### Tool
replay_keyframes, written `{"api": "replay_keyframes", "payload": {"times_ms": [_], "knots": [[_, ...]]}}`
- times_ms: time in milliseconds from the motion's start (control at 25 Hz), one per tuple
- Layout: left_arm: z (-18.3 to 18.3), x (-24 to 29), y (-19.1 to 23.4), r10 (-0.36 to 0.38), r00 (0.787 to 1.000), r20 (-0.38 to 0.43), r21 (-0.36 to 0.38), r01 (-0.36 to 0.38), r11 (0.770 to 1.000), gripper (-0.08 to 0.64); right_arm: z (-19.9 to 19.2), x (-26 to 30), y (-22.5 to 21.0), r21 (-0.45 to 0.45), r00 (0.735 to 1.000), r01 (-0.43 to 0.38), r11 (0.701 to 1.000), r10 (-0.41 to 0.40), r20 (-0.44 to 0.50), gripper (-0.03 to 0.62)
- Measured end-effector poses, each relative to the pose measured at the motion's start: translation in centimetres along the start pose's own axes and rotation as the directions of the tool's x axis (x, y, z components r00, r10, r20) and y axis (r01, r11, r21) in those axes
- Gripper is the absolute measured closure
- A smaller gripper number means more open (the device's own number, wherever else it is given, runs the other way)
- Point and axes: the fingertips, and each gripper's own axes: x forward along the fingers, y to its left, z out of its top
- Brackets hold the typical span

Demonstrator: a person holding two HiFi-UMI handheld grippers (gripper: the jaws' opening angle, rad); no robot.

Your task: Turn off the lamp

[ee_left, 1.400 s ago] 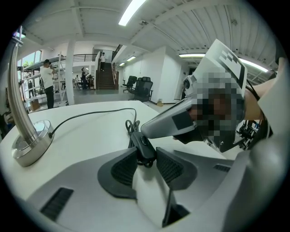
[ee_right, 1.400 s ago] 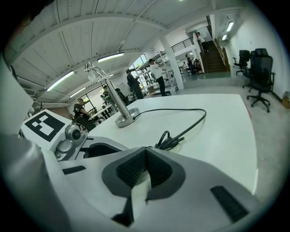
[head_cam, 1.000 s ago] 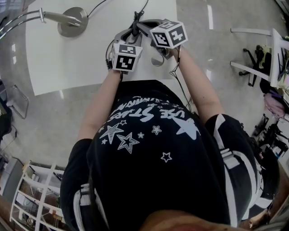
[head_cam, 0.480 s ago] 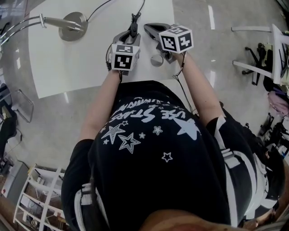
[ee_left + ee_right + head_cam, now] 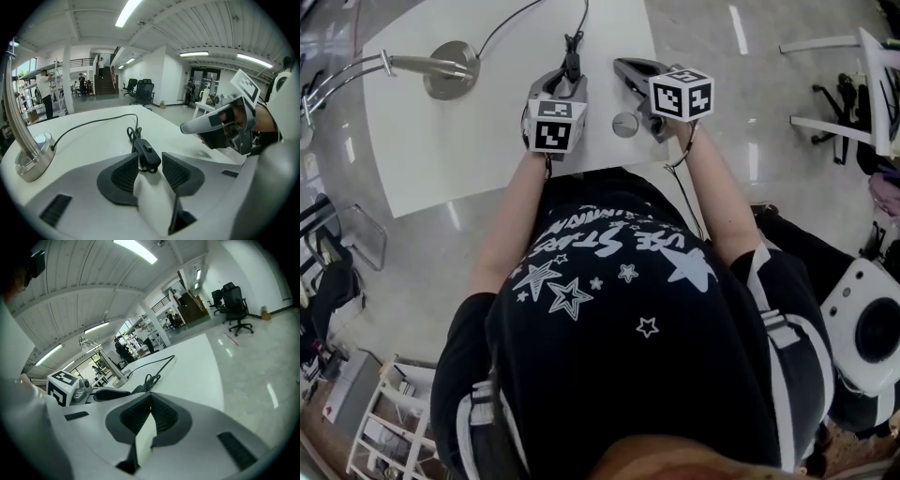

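The lamp's round metal base (image 5: 450,70) stands at the table's far left, and its chrome arm (image 5: 347,75) curves out of the picture. From the base a black cable (image 5: 511,21) runs to a black inline switch (image 5: 146,152). My left gripper (image 5: 150,161) is shut on that switch, with both ribbed pads against its sides. My right gripper (image 5: 625,67) hovers a hand's width to the right of it, jaws shut with nothing between them. The right gripper view shows the lamp base (image 5: 123,376) and the left gripper (image 5: 108,392) beyond its shut pads.
A small grey disc (image 5: 624,124) lies on the white table (image 5: 469,141) between the two grippers, near the front edge. Past the table's right edge stand white chair frames (image 5: 853,84) on the floor. A white round device (image 5: 867,337) sits low on the right.
My right gripper has drawn away to the right from the switch and the left gripper's tips, rolling as it went. The left gripper has kept its hold on the switch.
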Motion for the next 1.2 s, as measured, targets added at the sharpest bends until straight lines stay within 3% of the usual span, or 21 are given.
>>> {"api": "replay_keyframes", "payload": {"times_ms": [240, 480, 720, 1200], "knots": [[0.9, -1.6, 0.0, -0.003, 0.999, 0.051, 0.041, 0.001, 0.999, 0.408, 0.2, -2.0, -0.2, 0.056, 0.995, 0.054, 0.997, -0.059, 0.079, 0.586], [1.2, -5.4, -0.1, -0.028, 0.994, 0.106, 0.036, 0.024, 0.999, 0.408, -0.8, -4.4, 2.1, 0.095, 0.985, 0.099, 0.991, -0.112, 0.135, 0.586], [0.6, -10.2, -1.3, -0.157, 0.980, 0.126, -0.003, 0.158, 0.987, 0.409, -2.4, -5.7, 6.7, 0.096, 0.980, 0.116, 0.989, -0.129, 0.153, 0.586], [-1.9, -19.3, -0.9, -0.263, 0.944, 0.198, -0.007, 0.269, 0.963, 0.410, -7.2, -6.2, 16.0, 0.138, 0.965, 0.128, 0.982, -0.155, 0.210, 0.586]]}}
